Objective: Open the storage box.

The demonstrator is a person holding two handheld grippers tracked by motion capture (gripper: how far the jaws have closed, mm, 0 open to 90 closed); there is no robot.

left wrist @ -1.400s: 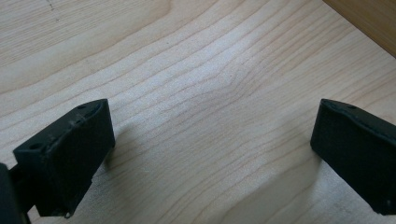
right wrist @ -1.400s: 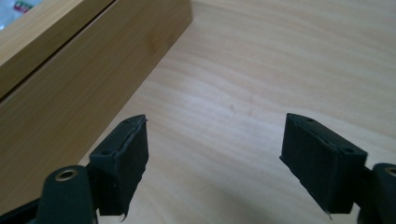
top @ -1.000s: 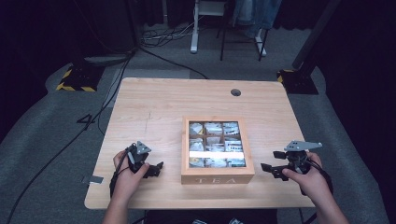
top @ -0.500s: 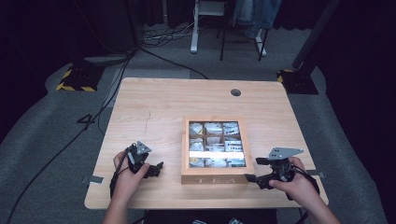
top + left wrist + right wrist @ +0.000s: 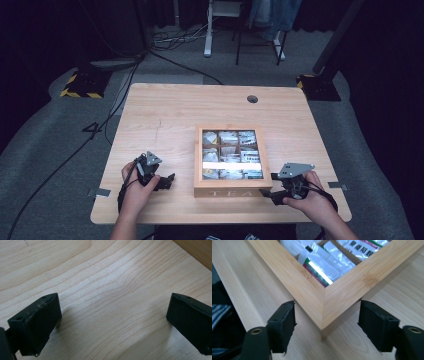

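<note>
A wooden tea box (image 5: 199, 165) with a glass lid and "TEA" on its front sits in the middle of the table (image 5: 165, 115); several packets of tea bags (image 5: 229, 149) lie in its compartments. My right gripper (image 5: 271, 185) is at the box's near right corner. In the right gripper view that corner of the box (image 5: 342, 292) stands between the jaws of my right gripper (image 5: 327, 325). The jaws have just been closing, but a gap still shows on both sides. My left gripper (image 5: 169, 181) rests left of the box, and in its own view it (image 5: 112, 322) is open over bare wood.
A round cable hole (image 5: 252, 99) lies near the table's far edge. Cables (image 5: 107, 125) run across the grey floor to the left, and stand bases and chair legs (image 5: 240, 45) are beyond the table. The box's side wall (image 5: 197, 250) edges into the left gripper view.
My right gripper has moved left to the box's near right corner, so the corner is now between its jaws. The left gripper has stayed put.
</note>
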